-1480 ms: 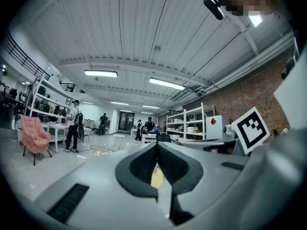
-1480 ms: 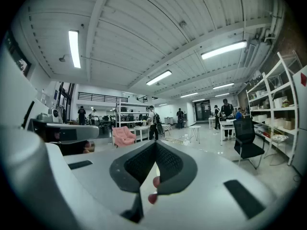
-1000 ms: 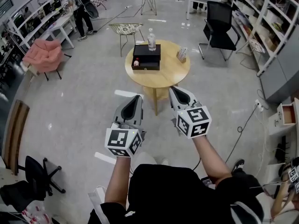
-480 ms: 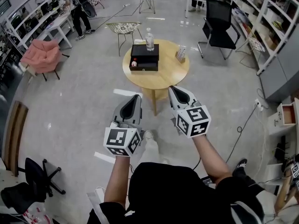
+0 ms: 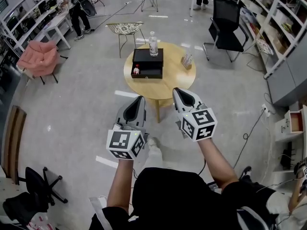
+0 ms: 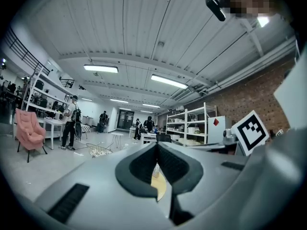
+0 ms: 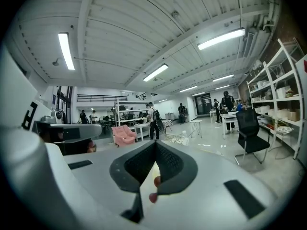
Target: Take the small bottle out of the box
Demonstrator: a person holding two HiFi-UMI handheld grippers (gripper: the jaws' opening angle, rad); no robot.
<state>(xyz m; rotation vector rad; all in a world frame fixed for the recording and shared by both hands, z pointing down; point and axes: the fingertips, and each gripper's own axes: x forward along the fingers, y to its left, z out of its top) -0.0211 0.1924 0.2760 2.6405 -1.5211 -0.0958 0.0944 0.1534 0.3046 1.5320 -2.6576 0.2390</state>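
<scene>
In the head view we hold the left gripper (image 5: 140, 99) and the right gripper (image 5: 177, 90) side by side in front of us, both pointing at a round wooden table (image 5: 168, 78) that stands ahead, well apart from their tips. On the table lies a black box (image 5: 147, 57), and the small bottle (image 5: 136, 71), red-capped, sits inside the box's front part at its left end. A clear water bottle (image 5: 153, 43) stands upright just behind the box. A black office chair (image 5: 225, 23) is off to the right and a pink armchair (image 5: 41, 59) off to the left. In the left gripper view we see the left gripper's (image 6: 157, 145) jaws pressed together with nothing between them; a strip of yellow tabletop shows through the notch below the tips. In the right gripper view the right gripper's (image 7: 155, 145) jaws likewise meet at their tips and pinch nothing, with the armchair and the office chair beyond.
</scene>
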